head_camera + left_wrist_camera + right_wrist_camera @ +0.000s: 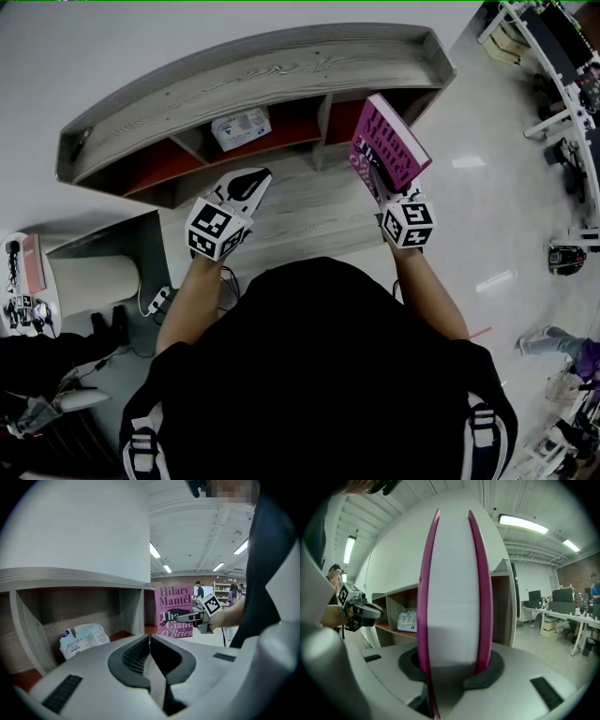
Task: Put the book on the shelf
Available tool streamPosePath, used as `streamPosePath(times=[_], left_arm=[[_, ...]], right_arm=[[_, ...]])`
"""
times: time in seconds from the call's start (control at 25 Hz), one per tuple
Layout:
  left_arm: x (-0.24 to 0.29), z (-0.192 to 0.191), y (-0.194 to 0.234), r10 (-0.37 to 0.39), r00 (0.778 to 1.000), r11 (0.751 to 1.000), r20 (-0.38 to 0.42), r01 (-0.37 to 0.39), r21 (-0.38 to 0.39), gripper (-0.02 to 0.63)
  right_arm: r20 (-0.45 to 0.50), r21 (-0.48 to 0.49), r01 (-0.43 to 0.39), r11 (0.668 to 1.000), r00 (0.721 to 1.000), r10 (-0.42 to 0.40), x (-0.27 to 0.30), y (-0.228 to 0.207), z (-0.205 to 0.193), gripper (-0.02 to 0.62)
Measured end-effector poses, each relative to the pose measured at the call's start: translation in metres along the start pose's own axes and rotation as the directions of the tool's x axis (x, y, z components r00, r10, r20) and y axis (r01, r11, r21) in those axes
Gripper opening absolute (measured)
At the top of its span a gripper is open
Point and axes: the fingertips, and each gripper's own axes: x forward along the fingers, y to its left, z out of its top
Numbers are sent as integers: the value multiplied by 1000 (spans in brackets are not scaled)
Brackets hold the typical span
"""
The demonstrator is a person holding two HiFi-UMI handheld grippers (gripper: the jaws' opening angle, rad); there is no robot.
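Here, the book (392, 141) is clamped by the right hand-held gripper (377, 181) at upper right, before the shelf (253, 70); its corner may be caught on the divider (323, 117) if misaligned. The left hand-held gripper (247, 181) is closed, empty.

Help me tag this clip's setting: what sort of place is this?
Probably an open-plan lab or office workspace: desks with monitors, long ceiling strip lights, and other people standing in the background.

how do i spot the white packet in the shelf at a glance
Find the low grey wooden shelf with three red-lined compartments. In the middle one lies a white packet with blue print. The only other thing nearby, the book, is pink.
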Motion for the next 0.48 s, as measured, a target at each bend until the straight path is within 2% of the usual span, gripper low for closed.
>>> streamPosePath(times=[0.48], left_arm=[[3,-8,11,-25,1000,1000,-11,25,-5,28]], right_arm=[[26,-4,32,999,999,-32,15,0,-2,152]])
